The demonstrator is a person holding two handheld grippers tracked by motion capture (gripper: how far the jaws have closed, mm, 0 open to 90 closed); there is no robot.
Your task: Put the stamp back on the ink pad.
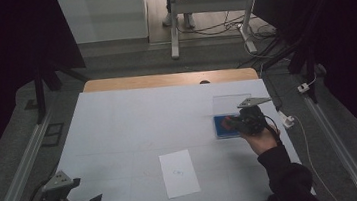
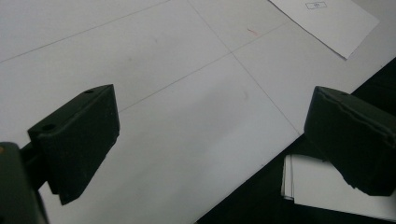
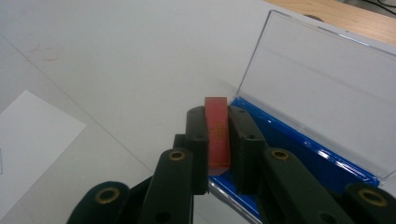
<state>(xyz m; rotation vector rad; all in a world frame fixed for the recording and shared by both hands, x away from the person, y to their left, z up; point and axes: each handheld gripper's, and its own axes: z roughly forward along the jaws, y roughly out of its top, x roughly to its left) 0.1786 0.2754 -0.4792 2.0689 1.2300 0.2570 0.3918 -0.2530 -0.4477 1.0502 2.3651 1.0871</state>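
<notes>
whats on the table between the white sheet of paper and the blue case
Nothing: in the high view, bare white table cover runs between the paper sheet and the open blue case.

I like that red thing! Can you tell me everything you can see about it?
The red block is small, flat and rectangular, with tiny yellowish markings on its narrow face. It stands on edge, pinched between the two black jaws of the right gripper, at the near edge of the open blue case with a clear lid.
</notes>
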